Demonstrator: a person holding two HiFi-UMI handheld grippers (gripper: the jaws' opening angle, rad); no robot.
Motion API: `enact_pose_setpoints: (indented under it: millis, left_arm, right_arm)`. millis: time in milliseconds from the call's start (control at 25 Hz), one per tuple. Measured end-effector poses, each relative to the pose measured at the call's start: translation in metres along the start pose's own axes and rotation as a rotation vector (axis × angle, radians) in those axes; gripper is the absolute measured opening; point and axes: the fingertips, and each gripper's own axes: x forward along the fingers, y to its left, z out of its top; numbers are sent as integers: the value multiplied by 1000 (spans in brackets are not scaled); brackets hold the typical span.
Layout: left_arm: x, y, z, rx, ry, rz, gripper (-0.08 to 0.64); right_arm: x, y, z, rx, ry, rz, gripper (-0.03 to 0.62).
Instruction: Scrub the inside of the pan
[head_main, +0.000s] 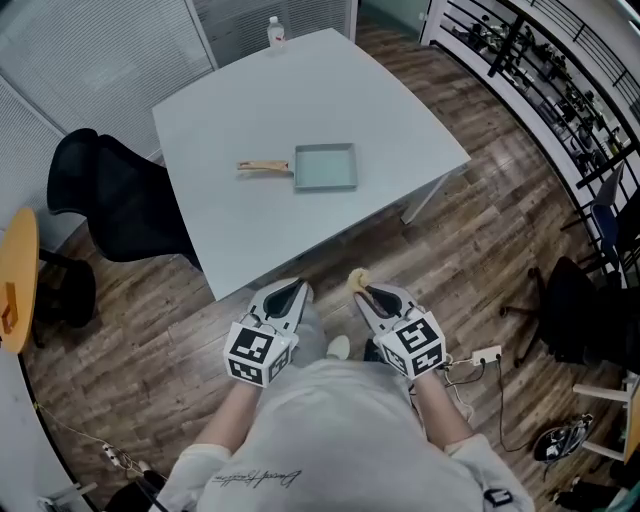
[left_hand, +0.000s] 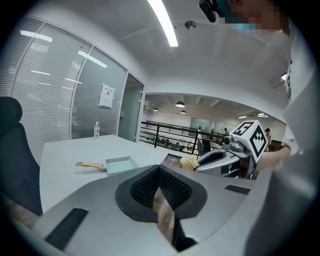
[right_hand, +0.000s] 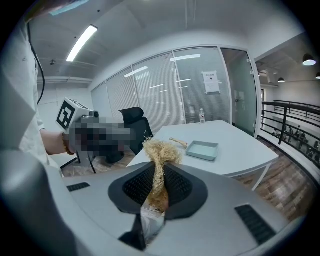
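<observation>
A pale green rectangular pan (head_main: 326, 166) with a wooden handle (head_main: 262, 167) lies on the white table (head_main: 250, 110), handle pointing left; the same pan (left_hand: 120, 163) (right_hand: 202, 149) shows in both gripper views. My right gripper (head_main: 361, 287) is shut on a tuft of pale loofah scrubber (head_main: 357, 279) (right_hand: 160, 155), held off the table's near edge. My left gripper (head_main: 290, 291) is shut with nothing between its jaws (left_hand: 161, 192). Both grippers hang over the wooden floor, well short of the pan.
A clear bottle (head_main: 275, 32) stands at the table's far corner. A black office chair (head_main: 110, 200) sits left of the table, another chair (head_main: 585, 310) at the right. A yellow round table (head_main: 15, 280) is at the far left. Railing runs along the upper right.
</observation>
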Motion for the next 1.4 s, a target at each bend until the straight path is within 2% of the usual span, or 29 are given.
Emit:
enact_pose_setpoints:
  millis: [520, 680, 880, 1000, 1160, 1400]
  left_arm:
    - [39, 30, 12, 0, -5, -35, 11]
    - [57, 55, 19, -5, -5, -44, 11]
    - [87, 85, 36, 37, 0, -62, 12]
    - [102, 104, 49, 35, -5, -82, 11]
    - [115, 134, 62, 45, -2, -91, 11]
    - [126, 165, 75, 37, -14, -97, 11]
  right_arm:
    - [31, -33, 16, -2, 22, -19, 67]
    - [55, -51, 30, -2, 28, -28, 67]
    - [85, -73, 52, -3, 36, -40, 67]
    - [103, -90, 69, 5, 30, -57, 67]
    - [126, -101, 92, 1, 18, -68, 67]
    - [154, -113, 104, 16, 28, -84, 67]
